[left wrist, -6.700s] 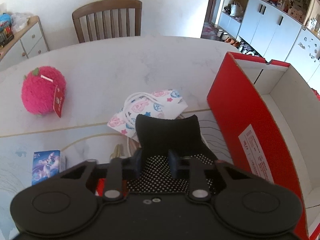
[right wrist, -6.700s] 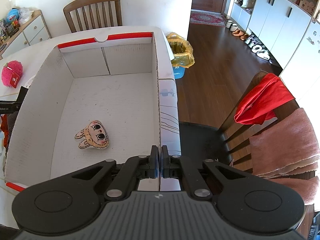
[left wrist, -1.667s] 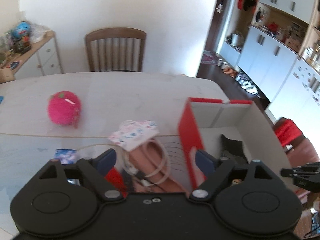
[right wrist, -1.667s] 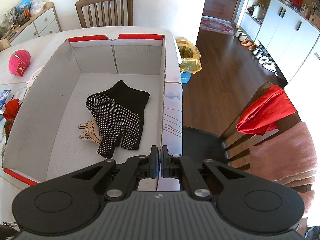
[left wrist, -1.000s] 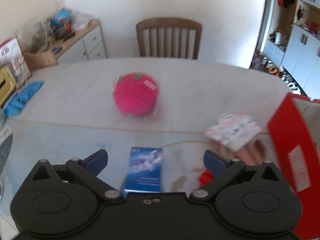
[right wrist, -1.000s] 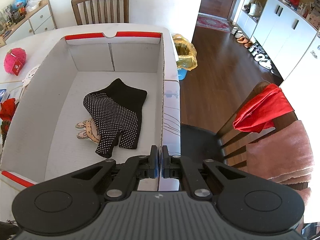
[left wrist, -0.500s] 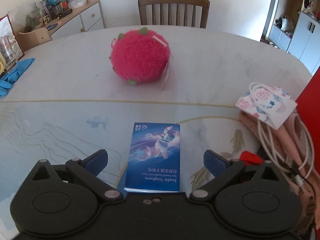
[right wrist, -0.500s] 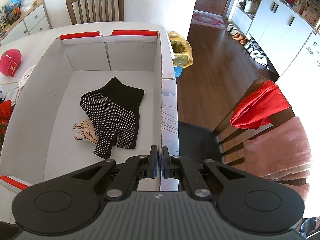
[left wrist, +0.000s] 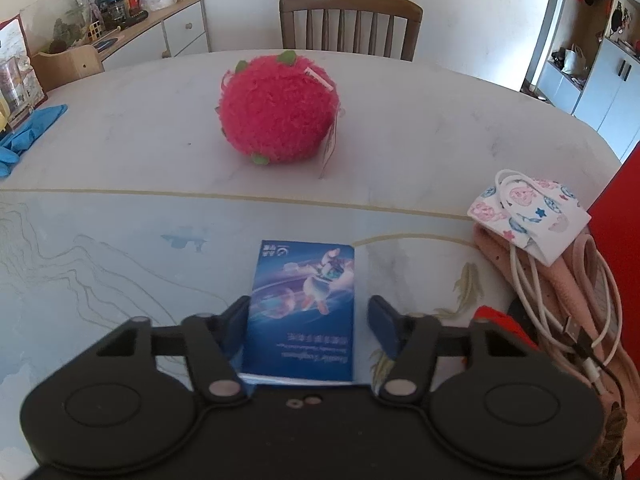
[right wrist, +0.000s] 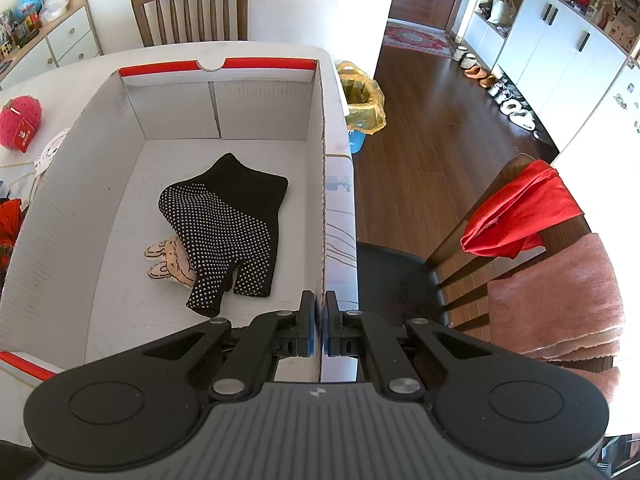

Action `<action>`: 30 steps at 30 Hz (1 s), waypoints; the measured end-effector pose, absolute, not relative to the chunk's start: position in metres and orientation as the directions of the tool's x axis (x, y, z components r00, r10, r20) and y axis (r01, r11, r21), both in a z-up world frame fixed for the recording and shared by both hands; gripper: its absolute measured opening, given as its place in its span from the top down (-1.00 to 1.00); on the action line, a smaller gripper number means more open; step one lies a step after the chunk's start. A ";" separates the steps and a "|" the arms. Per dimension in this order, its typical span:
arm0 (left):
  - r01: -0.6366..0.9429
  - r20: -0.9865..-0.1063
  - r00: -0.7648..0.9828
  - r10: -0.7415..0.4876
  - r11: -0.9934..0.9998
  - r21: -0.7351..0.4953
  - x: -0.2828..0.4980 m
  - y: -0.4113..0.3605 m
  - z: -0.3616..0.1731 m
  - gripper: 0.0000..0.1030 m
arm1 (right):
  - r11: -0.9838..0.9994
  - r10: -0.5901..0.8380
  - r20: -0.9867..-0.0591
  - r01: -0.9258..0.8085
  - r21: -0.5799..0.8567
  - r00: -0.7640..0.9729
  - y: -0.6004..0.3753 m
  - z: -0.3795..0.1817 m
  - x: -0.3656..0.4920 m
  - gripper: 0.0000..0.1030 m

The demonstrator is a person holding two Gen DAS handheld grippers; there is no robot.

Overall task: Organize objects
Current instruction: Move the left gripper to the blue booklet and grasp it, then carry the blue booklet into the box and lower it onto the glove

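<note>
A blue tissue pack [left wrist: 304,300] lies flat on the table between the fingers of my left gripper [left wrist: 308,316]. The jaws are closing; the left pad is at the pack's edge, while a small gap shows at the right pad. Beyond it sits a pink plush strawberry [left wrist: 280,114]. My right gripper [right wrist: 320,312] is shut on the right wall of the white cardboard box [right wrist: 256,120]. Inside the box, a black dotted glove [right wrist: 228,216] lies partly over a small plush toy [right wrist: 172,264].
A patterned face mask [left wrist: 528,216], a white cable [left wrist: 532,284], a pink cloth [left wrist: 568,280] and something red [left wrist: 500,320] lie right of the pack, beside the box's red side [left wrist: 620,200]. Blue gloves [left wrist: 28,128] are far left. A chair [left wrist: 348,20] stands behind the table.
My left gripper came down over the blue pack, and its jaws have narrowed from wide open to just around it. The right gripper has held still on the box wall.
</note>
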State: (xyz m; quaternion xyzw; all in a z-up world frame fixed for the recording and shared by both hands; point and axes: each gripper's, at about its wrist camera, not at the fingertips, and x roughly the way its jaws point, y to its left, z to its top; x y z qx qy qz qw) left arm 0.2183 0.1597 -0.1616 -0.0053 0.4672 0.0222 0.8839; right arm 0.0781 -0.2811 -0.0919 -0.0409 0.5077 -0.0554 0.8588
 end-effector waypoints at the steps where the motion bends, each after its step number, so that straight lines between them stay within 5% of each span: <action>1: -0.046 -0.826 0.562 0.032 0.999 0.008 0.218 0.160 -0.161 0.04 | 0.991 -0.136 -0.868 0.054 -0.126 0.478 -0.281 -0.092 0.078 0.93; 30: 0.047 -0.791 0.611 -0.028 0.999 0.001 0.168 0.083 -0.064 0.05 | 0.995 -0.099 -0.860 0.029 -0.097 0.501 -0.287 -0.094 0.077 0.93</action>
